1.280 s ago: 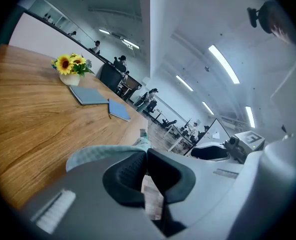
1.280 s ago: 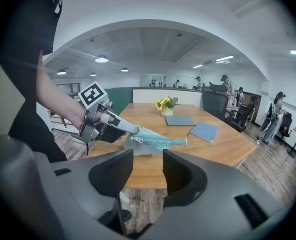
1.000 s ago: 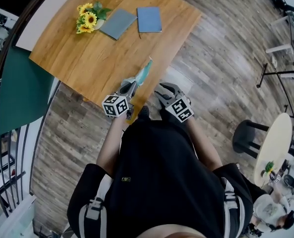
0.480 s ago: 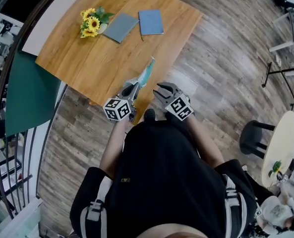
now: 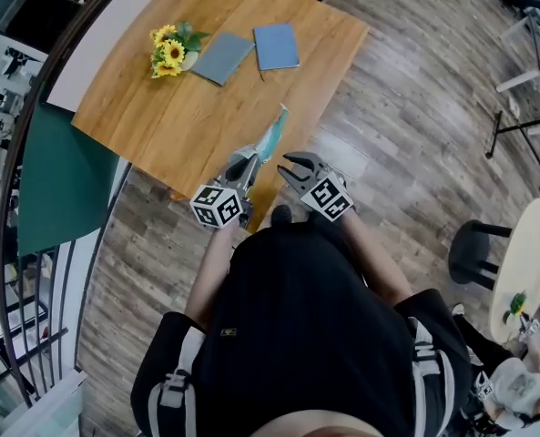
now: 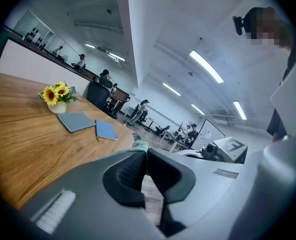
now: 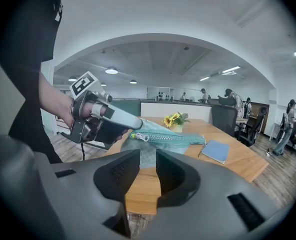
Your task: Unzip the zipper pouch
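Left hand-held gripper [image 5: 249,157] clamps the pouch [image 5: 271,135], seemingly limp and light; right hand-held gripper [image 7: 147,156], jaws apart, just closing on nothing, should pinch the zipper pull [image 7: 140,136]

My left gripper [image 5: 249,159]: jaws pressed together, clamped on near end of zipper pouch [image 5: 271,135]. Probably on corner fabric, as I see pinch point poorly from its own view. Points slightly below level, away from torso. My right gripper [image 5: 287,166]: just beside left, jaws part-way apart, just been closing, nothing between pads. Both forearms bare, elbows bent, held close to body.
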